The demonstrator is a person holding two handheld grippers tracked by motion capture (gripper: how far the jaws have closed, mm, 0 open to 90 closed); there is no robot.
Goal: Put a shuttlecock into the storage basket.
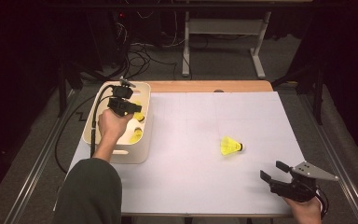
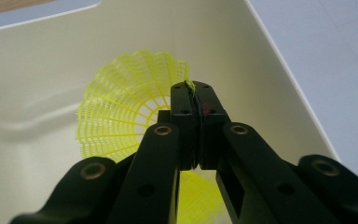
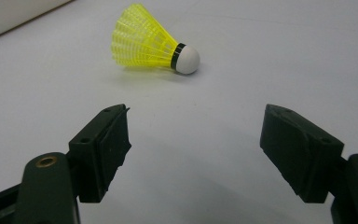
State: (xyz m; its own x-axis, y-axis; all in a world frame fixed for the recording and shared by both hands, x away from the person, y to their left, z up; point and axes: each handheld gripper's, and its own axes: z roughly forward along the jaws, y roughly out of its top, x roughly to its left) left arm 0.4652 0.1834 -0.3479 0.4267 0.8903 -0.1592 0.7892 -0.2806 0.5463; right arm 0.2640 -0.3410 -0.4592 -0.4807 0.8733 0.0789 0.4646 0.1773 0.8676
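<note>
Our left gripper point(image 2: 195, 95) hangs inside the cream bin point(image 1: 145, 122), its jaws pinching the skirt rim of a yellow shuttlecock point(image 2: 121, 112). Right of the bin on the white table point(image 1: 191, 163), a second shuttlecock point(image 1: 230, 146) lies on its side, cork pointing away from the bin. Our right gripper point(image 1: 274, 171), jaws spread and empty, sits nearer to it; we cannot count the shuttlecocks already in the bin under our left hand point(image 1: 114, 126).

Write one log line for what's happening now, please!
left gripper: shut on shuttlecock rim, inside bin | right gripper: open | loose shuttlecock: on table
</note>
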